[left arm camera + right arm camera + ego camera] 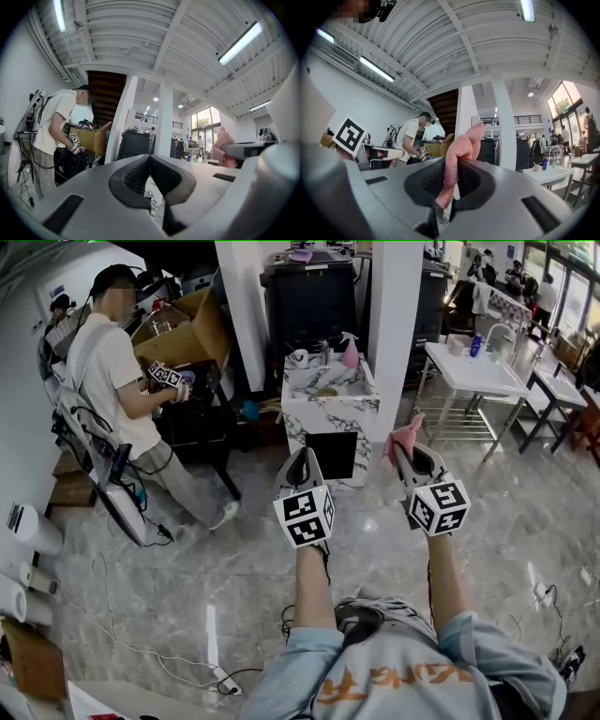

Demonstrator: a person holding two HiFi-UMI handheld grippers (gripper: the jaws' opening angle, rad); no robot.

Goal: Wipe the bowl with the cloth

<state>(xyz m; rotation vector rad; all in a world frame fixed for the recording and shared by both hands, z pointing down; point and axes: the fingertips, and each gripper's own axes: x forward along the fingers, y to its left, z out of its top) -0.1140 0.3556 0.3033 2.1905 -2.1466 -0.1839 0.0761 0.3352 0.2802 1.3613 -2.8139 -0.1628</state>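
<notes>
**Cloth pinched in the right gripper, both grippers held up in the air**

We hold both grippers out in front of us, side by side above the marble-look floor and not touching each other.

The right gripper (403,448) has its jaws closed on the pink cloth (406,434). In the right gripper view the cloth (461,149) is squeezed between the ribbed pads. A knotted bunch stands up above the jaws and a short tail hangs below them. The right gripper (451,174) touches nothing else.

The left gripper (302,457) sits at nine o'clock of the right one. In its own view the left gripper (149,161) has both pads pressed flat together with nothing between them — it is empty. At three o'clock in that view we can see the cloth (223,149) sticking out of the other gripper.

At twelve o'clock, well beyond both grippers, is a marble-patterned stand (330,418). A white cup (300,358) and a pink spray bottle (350,352) stand along its far edge. A small round thing (325,392) lies in its top — it is too small for us to tell whether it is the bowl.

At two o'clock there is a white table (473,371). At ten o'clock another person (117,381) in a pale shirt bends over a dark bench beside a cardboard box (187,334).
</notes>
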